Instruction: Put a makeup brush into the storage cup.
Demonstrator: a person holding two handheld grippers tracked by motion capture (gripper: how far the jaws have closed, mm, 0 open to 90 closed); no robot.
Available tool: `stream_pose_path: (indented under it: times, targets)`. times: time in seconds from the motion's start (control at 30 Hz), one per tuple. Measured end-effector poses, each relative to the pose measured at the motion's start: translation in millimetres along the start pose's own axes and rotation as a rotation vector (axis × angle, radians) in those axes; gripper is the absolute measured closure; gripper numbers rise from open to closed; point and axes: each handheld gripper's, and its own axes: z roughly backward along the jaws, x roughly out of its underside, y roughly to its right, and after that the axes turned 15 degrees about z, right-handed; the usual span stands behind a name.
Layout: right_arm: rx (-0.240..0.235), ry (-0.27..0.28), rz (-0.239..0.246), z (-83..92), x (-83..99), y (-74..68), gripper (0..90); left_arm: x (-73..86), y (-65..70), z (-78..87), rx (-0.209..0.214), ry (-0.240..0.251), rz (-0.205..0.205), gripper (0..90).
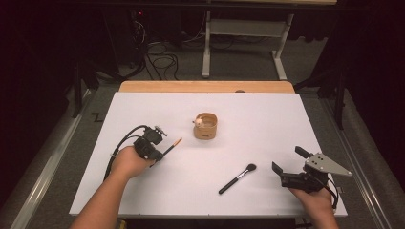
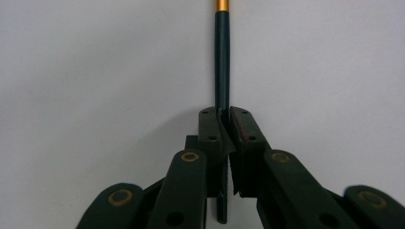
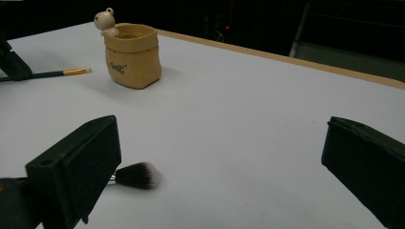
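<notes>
A white table top fills the middle of the high view, with a strip of bare wood along its far edge; the far corners and the right half of the sheet lie open, and a broad bare stretch runs along the near edge between the two forearms; beyond the table, a grey floor with cables and a pale metal frame

The left gripper sits at the left of the sheet, held in the left hand; in the left gripper view its jaws are closed tight on a thin dark pencil-like stick, whose gold band points away from the gripper; the stick lies low over the sheet, its tip toward the cup, well short of it

The right gripper rests near the right near corner in the right hand, the grey three-cornered plate on top; its jaws stand wide apart and hold nothing

A makeup brush lies flat between the grippers, its dark bristle head toward the right gripper, near the left jaw in the right gripper view, apart from it

A tan bag-shaped cup stands upright at the centre, a small white bear figure on its rim; dark lettering on its side is too small to read
</notes>
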Motion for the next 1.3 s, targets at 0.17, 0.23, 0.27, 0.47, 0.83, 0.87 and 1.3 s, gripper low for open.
stream_pose_path:
  times: [0.17, 0.23, 0.27, 0.47, 0.83, 0.87, 1.3]
  targets:
    - [0.0, 0.0, 0.001, 0.0, 0.0, -0.2, 0.5, 0.0, 0.2, 0.0, -0.001, 0.0, -0.001, 84.2]
    - [0.003, 0.003, 0.003, 0.2, -0.1, 0.0, 0.6, -0.3, 0.3, 0.2, -0.003, -0.003, -0.001, 84.3]
    - [0.003, 0.003, 0.001, 0.2, 0.0, 0.2, 0.5, -0.4, 0.3, 0.2, -0.004, -0.003, -0.002, 84.3]
    - [0.001, 0.002, -0.006, 0.1, 0.4, 0.4, 0.6, -0.7, 0.9, 0.4, -0.009, -0.007, 0.006, 84.4]
    - [-0.003, -0.001, -0.004, -0.5, 0.5, 0.0, 0.6, 3.1, -4.3, 11.6, 0.0, 0.037, 0.019, 84.5]
    - [-0.003, -0.001, -0.004, -0.5, 0.5, 0.0, 0.6, 3.1, -4.3, 11.6, 0.0, 0.037, 0.019, 84.4]
    - [-0.002, -0.002, 0.004, -1.0, 0.8, 0.0, 0.6, 8.9, -4.1, 22.4, 0.016, 0.095, 0.013, 84.6]
